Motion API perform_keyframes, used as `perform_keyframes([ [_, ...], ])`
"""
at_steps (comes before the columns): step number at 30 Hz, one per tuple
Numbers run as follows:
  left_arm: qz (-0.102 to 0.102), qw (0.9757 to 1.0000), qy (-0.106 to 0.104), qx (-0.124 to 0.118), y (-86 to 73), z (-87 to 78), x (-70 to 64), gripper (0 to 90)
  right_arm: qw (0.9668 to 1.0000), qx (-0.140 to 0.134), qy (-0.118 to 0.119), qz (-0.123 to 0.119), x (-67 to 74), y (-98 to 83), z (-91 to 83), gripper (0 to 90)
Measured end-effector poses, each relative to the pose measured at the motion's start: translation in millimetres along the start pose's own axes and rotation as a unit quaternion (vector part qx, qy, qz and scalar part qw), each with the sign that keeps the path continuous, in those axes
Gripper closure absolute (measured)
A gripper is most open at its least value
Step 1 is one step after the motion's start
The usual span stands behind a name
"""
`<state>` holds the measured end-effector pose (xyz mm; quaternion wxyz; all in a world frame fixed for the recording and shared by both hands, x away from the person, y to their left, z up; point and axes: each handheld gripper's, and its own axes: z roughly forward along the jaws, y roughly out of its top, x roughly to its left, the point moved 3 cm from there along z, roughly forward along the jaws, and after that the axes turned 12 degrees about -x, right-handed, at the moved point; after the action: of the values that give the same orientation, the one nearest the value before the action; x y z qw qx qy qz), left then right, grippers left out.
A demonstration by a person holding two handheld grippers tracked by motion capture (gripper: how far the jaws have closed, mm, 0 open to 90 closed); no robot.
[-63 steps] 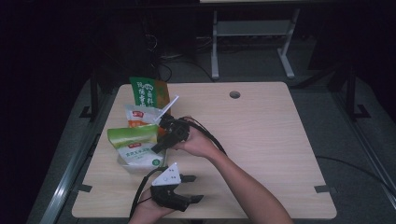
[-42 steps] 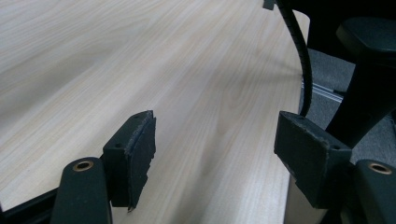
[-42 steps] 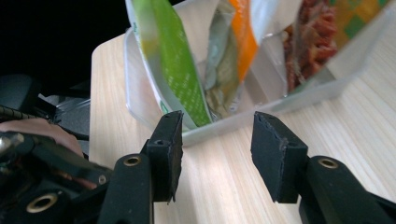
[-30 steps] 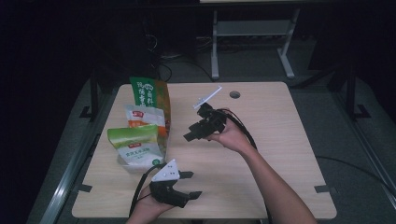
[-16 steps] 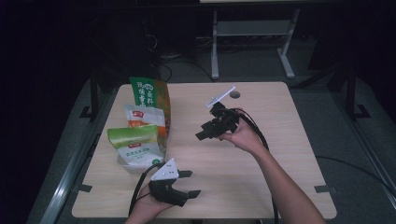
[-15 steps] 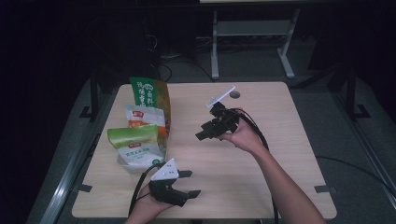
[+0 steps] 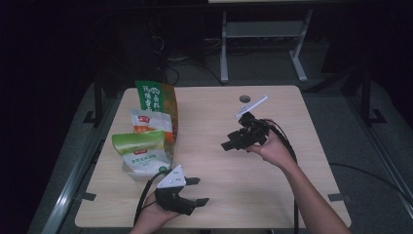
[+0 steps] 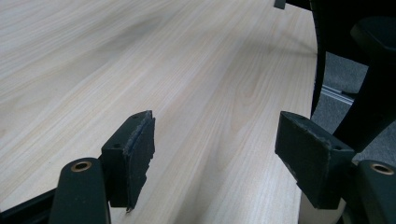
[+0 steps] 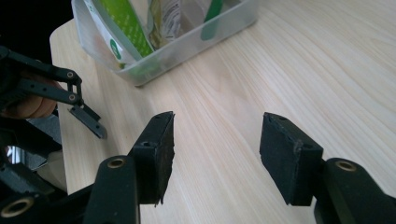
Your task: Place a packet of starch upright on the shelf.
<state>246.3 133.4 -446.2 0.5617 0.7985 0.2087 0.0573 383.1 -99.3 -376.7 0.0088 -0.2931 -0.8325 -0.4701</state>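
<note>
Two claws parted and empty, left claw (image 7: 195,190), right claw (image 7: 233,141), packets' (image 7: 146,148) clear tub (image 9: 187,46) (print unreadable).

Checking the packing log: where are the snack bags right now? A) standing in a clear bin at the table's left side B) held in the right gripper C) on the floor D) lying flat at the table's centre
A: the snack bags stand inside the clear bin, apart from both open grippers.

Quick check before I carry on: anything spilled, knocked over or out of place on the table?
Nothing stands out. The food pouches stand upright together in the clear bin at the table's left side, with nothing spilled around it. The left gripper and right gripper are both open and empty over bare wood.
</note>
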Motion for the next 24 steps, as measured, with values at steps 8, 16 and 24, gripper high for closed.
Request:
perform_keyframes([
  [8,-0.001,1.0000,0.000,0.002,-0.9,0.1,1.0,28.1,0.9998,-0.002,-0.014,0.012,-8.0,-20.8,-14.1,43.2],
  [16,-0.001,1.0000,-0.001,0.002,-1.3,0.5,1.3,27.9,0.9991,-0.005,-0.023,0.034,-15.0,-40.5,-26.7,42.8],
  [24,-0.008,0.9999,0.004,-0.007,0.4,-3.5,3.4,27.9,0.9983,-0.002,-0.032,0.049,-17.1,-64.9,-38.1,42.3],
])
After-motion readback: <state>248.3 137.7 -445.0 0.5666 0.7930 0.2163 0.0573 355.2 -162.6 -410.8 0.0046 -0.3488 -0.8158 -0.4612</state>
